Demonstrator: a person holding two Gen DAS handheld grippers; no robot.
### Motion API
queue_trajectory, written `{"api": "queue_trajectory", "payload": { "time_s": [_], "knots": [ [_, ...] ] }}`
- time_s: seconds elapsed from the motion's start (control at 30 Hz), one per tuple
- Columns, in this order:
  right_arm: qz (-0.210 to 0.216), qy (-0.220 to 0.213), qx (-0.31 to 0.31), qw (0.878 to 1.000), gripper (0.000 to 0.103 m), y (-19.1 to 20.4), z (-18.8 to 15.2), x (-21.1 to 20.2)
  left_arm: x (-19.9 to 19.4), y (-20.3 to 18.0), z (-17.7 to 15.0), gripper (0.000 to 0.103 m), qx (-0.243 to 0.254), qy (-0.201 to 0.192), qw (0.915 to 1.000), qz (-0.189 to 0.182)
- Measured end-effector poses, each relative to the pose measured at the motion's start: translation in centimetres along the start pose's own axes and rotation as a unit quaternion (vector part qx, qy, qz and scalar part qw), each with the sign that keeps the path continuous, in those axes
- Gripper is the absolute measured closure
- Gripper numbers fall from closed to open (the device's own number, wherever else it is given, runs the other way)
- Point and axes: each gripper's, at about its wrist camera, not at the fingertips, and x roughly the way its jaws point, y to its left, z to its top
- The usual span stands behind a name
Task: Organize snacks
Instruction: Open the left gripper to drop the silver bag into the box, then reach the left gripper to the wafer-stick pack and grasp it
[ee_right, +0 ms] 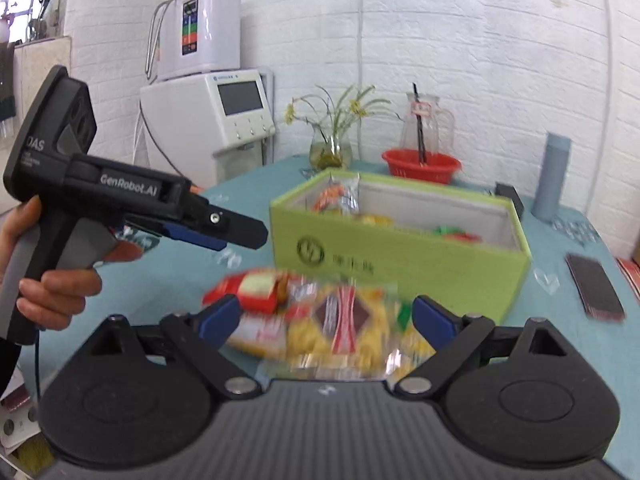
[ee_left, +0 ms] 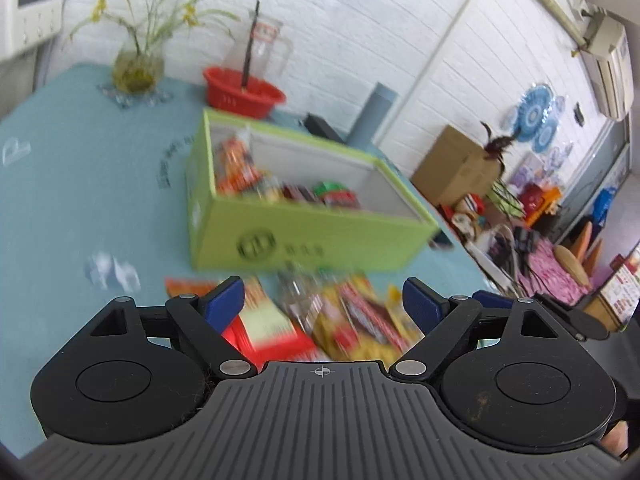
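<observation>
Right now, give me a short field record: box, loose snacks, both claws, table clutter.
box: green box, open top, some snack packets already inside
loose snacks: blurred pile of packets on the blue table, in front of the box
left claw: open, nothing gripped, above the pile
right claw: open, nothing gripped, yellow packet beneath
clutter: red basket, plant vase, grey cylinder, phone

Each camera rides low on its own gripper, tilted down over the teal-covered table (ee_left: 80, 168). Both face the open lime-green cardboard box (ee_left: 312, 236) from close by, and both take in the round red plastic basket (ee_right: 420, 165) at the table's far edge.
</observation>
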Motion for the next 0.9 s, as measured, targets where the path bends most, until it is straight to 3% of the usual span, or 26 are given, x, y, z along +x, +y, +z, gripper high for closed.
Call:
{"api": "queue_trajectory", "payload": {
  "time_s": [0.23,0.43,0.53,0.6,0.7,0.83,0.87,0.9],
  "knots": [
    [0.013,0.049,0.059,0.997,0.010,0.7,-6.2,-1.4,1.7,-2.5,-7.3,0.030,-0.036,0.089,0.9943,-0.045],
    [-0.008,0.077,0.058,0.995,0.010,-0.7,-6.6,2.1,5.6,-5.0,-7.0,0.034,-0.033,0.122,0.9903,-0.058],
    [0.018,0.087,0.054,0.995,0.010,-0.5,-6.7,3.0,7.4,-5.3,-7.0,0.059,-0.034,0.146,0.9868,-0.061],
    [0.045,0.087,0.054,0.994,0.010,0.3,-6.8,2.4,7.4,-5.7,-7.4,0.082,-0.021,0.152,0.9864,-0.058],
    [0.066,0.077,0.058,0.993,0.010,1.8,-7.7,0.8,5.7,-5.9,-8.7,0.088,-0.008,0.150,0.9874,-0.051],
    [0.091,0.068,0.082,0.990,0.010,3.3,-9.0,-1.1,2.6,-5.7,-11.0,0.084,-0.025,0.151,0.9868,-0.052],
    [0.085,0.063,0.082,0.991,0.010,3.7,-9.1,-1.5,1.9,-5.7,-11.4,0.078,-0.025,0.150,0.9872,-0.049],
    [0.074,0.060,0.081,0.992,0.010,3.8,-9.2,-1.7,1.3,-5.8,-11.4,0.062,-0.023,0.146,0.9881,-0.043]
  ]
}}
